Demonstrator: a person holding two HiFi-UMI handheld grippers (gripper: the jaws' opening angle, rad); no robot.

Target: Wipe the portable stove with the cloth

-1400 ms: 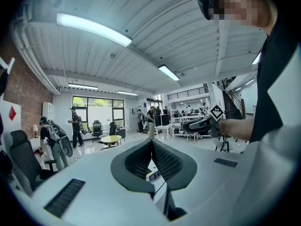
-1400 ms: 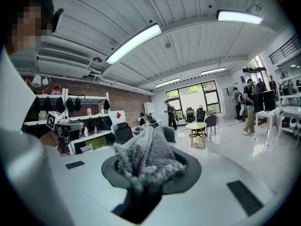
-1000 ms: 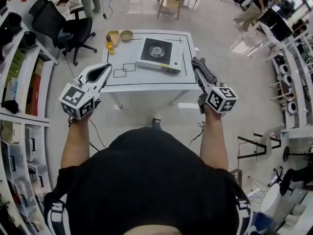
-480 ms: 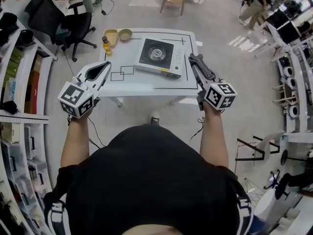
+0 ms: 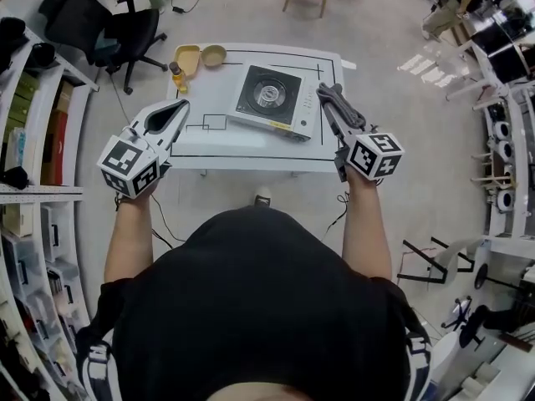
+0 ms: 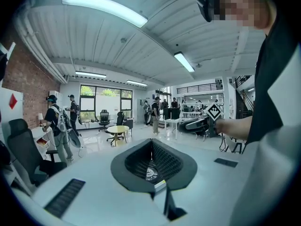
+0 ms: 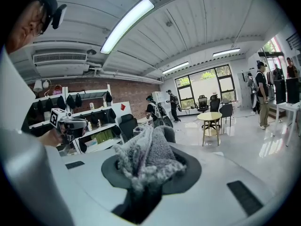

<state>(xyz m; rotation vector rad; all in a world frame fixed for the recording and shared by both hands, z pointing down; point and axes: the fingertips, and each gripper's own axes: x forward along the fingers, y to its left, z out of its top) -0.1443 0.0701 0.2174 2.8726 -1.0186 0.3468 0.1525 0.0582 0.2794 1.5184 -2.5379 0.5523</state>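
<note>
The right gripper (image 5: 331, 105) is squeezing its jaws tight on the cloth (image 7: 146, 157). The cloth is grey and fuzzy, all bunched up, and it is sticking up out of the jaws in a soft lump. There is one cloth. In the head view it is hanging over the right side of the table (image 5: 242, 147), just beside the stove (image 5: 272, 98).

The left gripper (image 5: 181, 107) is keeping its jaws pressed together with nothing between them. It is pointing at the left part of the table, well apart from the stove.

There is one stove. It is sitting on the table, a little right of the middle and turned a bit crooked. It is pale around the outside, with a black square top and a round burner in the middle. A thin yellow strip is running along its near edge.

Black lines are making a big box around the table top, and two small squares (image 5: 209, 124) are drawn near the left gripper. At the far left corner one small yellow bottle (image 5: 176, 76), one yellow tray (image 5: 188, 59) and one bowl (image 5: 215, 56) are sitting close together.

Past the table, one black chair (image 5: 125, 36) is standing on the floor.
</note>
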